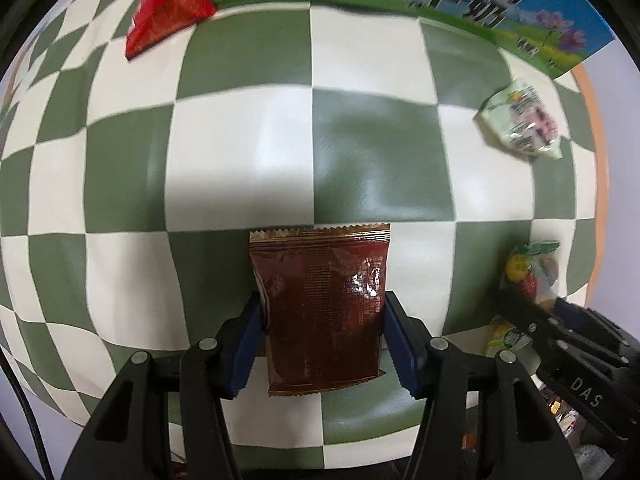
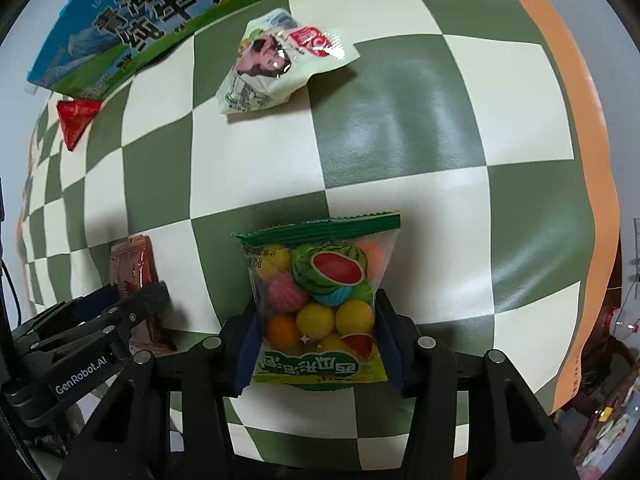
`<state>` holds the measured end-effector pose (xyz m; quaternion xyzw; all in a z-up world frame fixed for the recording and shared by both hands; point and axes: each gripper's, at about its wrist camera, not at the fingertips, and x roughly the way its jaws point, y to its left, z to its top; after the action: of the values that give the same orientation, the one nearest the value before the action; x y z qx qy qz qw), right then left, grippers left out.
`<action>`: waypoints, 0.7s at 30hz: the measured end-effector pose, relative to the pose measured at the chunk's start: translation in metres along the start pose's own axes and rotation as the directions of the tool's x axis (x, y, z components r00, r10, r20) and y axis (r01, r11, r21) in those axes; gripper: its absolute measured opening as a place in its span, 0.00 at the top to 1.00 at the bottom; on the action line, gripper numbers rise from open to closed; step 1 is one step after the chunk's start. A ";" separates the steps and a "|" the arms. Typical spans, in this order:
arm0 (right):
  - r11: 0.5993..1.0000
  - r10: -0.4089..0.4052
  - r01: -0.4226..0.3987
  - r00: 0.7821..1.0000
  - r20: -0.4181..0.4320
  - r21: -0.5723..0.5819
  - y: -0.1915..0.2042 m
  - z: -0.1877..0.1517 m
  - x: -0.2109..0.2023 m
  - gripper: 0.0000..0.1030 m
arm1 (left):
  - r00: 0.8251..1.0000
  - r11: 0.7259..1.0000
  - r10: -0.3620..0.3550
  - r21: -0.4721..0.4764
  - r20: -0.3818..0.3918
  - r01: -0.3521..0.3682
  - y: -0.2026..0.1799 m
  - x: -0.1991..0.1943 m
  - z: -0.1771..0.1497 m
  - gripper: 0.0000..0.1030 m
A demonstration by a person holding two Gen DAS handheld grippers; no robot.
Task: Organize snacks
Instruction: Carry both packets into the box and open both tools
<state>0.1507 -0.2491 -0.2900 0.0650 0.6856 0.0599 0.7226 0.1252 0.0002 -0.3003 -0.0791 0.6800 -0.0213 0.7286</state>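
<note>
Green and cream checks cover the table mat (image 1: 240,152) beneath both our grippers. Our left gripper (image 1: 324,336) is clamped on a dark brown foil snack packet (image 1: 324,308), blue pads pressing its two side edges; the fine print on the foil is too small for us to read. Our right gripper (image 2: 316,344) grips a clear bag of fruit-shaped gum balls (image 2: 320,300) with a green crimped top, a watermelon picture on its front and a yellow-green band of Chinese characters along its lower edge, upside down from the right wrist view. Both packets seem to hang just above the mat, though we cannot be sure they are clear of it.

Readable writing: "GenRobot.AI" on the side of the left gripper as seen from the right wrist, and "DAS" on the right gripper (image 1: 560,344) in the left wrist view. At the far edge of the mat stands a milk carton box (image 2: 132,28) in blue and green with large Chinese characters and cows on grass.

Lying loose on the mat are a pale green snack pouch (image 2: 280,64) printed with a face and a red logo, near the box, and a red triangular foil packet (image 1: 168,16) just beside the box's other end. An orange border (image 2: 576,128) runs along the mat's right edge
</note>
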 end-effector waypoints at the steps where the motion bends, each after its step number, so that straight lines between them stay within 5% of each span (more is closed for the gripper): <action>1: 1.000 0.008 -0.008 1.000 0.000 0.001 -0.003 -0.001 -0.002 0.50 | 1.000 1.000 -0.009 0.002 0.010 0.008 -0.001 -0.007 0.001 0.47; 10: 0.993 0.118 -0.116 0.992 0.049 -0.027 0.000 0.003 -0.052 0.50 | 0.985 0.995 -0.084 0.058 0.152 0.076 -0.019 -0.094 0.031 0.47; 21: 0.969 0.224 -0.189 0.941 0.254 -0.156 0.021 0.074 -0.179 0.50 | 0.930 0.977 -0.183 0.161 0.317 0.137 -0.043 -0.192 0.106 0.47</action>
<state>0.2154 -0.2606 -0.1067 0.0972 0.5647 0.1706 0.8016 0.2192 -0.0062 -0.0979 -0.0867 0.5364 -0.1136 0.8318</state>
